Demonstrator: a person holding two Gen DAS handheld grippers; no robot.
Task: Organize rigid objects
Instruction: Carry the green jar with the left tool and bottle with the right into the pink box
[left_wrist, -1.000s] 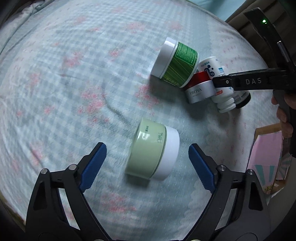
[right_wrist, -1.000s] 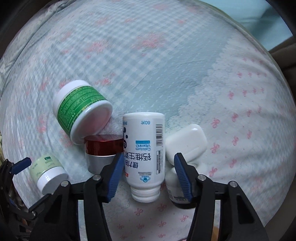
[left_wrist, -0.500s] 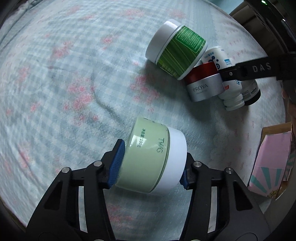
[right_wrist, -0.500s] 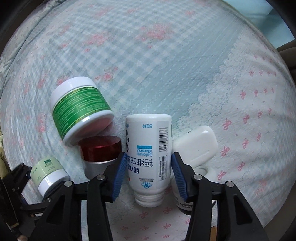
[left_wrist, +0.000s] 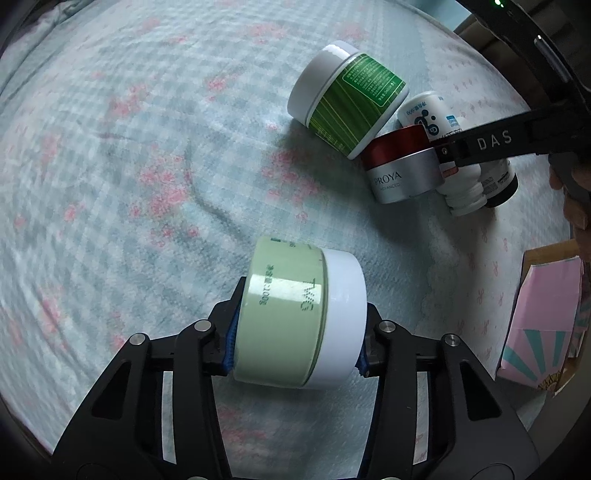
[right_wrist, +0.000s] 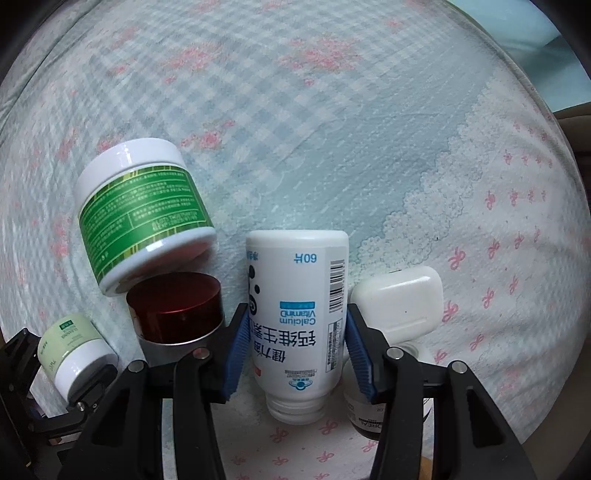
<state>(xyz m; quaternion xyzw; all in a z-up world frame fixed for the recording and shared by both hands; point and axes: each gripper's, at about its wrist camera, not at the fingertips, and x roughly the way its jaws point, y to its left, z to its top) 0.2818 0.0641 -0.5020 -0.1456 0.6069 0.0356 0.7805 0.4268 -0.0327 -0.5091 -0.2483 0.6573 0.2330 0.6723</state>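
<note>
My left gripper (left_wrist: 297, 343) is shut on a pale green jar with a white lid (left_wrist: 299, 314), held on its side just above the bedsheet; the jar also shows in the right wrist view (right_wrist: 75, 352). My right gripper (right_wrist: 295, 350) is shut on a white calcium bottle (right_wrist: 297, 317) lying on the bed with its neck toward me. Beside the bottle are a red-lidded silver jar (right_wrist: 175, 314), a dark green labelled jar (right_wrist: 142, 210), a white case (right_wrist: 400, 299) and a dark bottle (right_wrist: 365, 413).
The checked bedsheet (left_wrist: 129, 166) stretches wide to the left. A pink box (left_wrist: 546, 317) stands off the bed's right edge. In the left wrist view, the green jar (left_wrist: 351, 99), silver jar (left_wrist: 402, 166) and right gripper arm (left_wrist: 491, 142) cluster at upper right.
My left gripper closed on the pale green jar and lifted it slightly. My right gripper closed onto the white bottle.
</note>
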